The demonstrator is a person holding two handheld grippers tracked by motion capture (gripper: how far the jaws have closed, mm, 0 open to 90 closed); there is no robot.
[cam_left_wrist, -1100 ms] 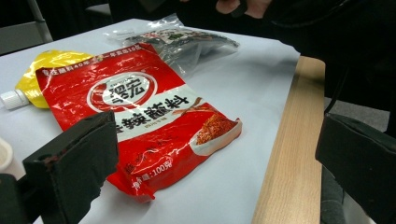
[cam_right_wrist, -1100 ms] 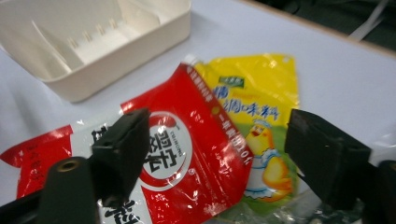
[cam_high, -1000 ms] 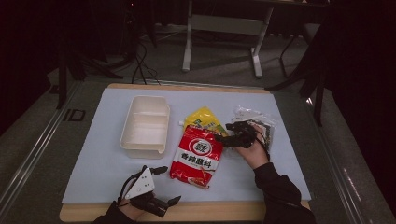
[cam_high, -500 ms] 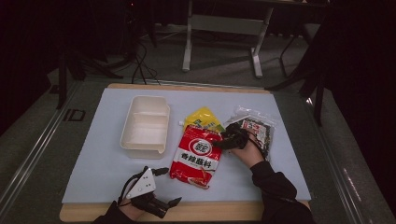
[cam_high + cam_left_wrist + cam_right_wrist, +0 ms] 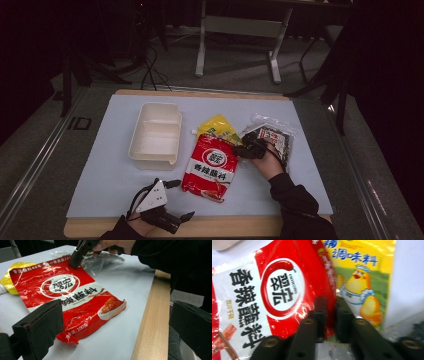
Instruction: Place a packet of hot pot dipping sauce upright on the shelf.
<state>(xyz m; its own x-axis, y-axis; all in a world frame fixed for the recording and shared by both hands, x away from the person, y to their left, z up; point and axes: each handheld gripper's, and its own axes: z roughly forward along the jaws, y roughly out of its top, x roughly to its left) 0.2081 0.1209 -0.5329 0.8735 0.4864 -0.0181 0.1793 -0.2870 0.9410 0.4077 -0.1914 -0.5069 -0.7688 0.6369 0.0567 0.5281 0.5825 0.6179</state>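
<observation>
Red seasoning packet (image 5: 211, 166) lies mid-tabletop (image 5: 100, 175) beside the white box (image 5: 155, 132); my right hand-held gripper (image 5: 330, 315) has just closed its jaws on the packet's edge. Grasp done, I judge; lifting remains. Left hand-held gripper (image 5: 170, 200) rests apart, holding nothing.

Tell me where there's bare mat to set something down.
Free: the pale blue mat left of the white two-compartment plastic tray, and the far strip behind it. Crowded: the middle right, where the red seasoning packet, yellow sachet and clear dark-filled bag cluster.
</observation>
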